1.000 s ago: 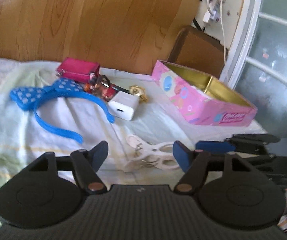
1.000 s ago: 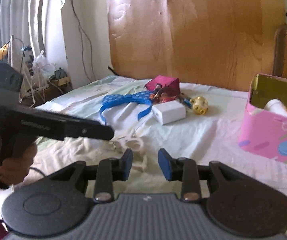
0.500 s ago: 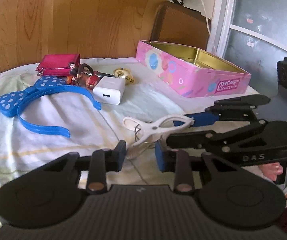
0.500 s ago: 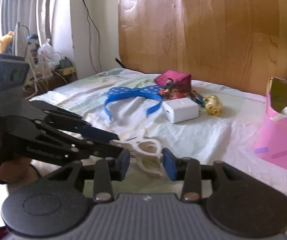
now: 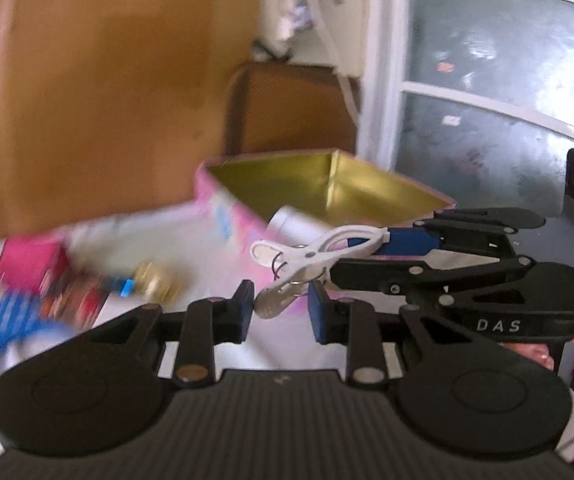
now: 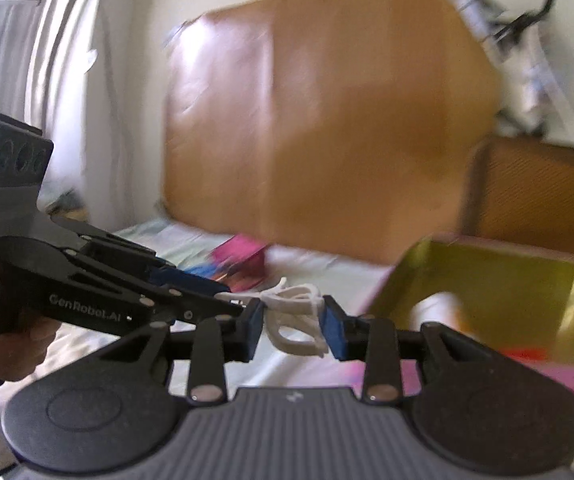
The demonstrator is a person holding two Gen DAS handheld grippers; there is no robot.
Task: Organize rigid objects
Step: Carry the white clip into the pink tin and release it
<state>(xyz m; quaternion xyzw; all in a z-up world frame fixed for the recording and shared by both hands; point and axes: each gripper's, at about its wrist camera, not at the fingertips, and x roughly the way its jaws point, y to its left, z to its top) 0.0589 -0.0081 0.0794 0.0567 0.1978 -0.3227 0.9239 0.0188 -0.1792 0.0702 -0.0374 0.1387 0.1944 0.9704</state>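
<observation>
Both grippers, left [image 5: 281, 308] and right [image 6: 293, 326], pinch opposite ends of the white clothespin [image 5: 315, 258], lifted near the pink tin [image 5: 327, 188]

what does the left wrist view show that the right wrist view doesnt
Only the left wrist view: the glazed door, a gold toy, and the right tool seen side-on. Only the right wrist view: the curtain and the left tool side-on, its jaws having just been closing. Both: the white clip pinched by both tools, the pink tin and the wooden headboard.
</observation>
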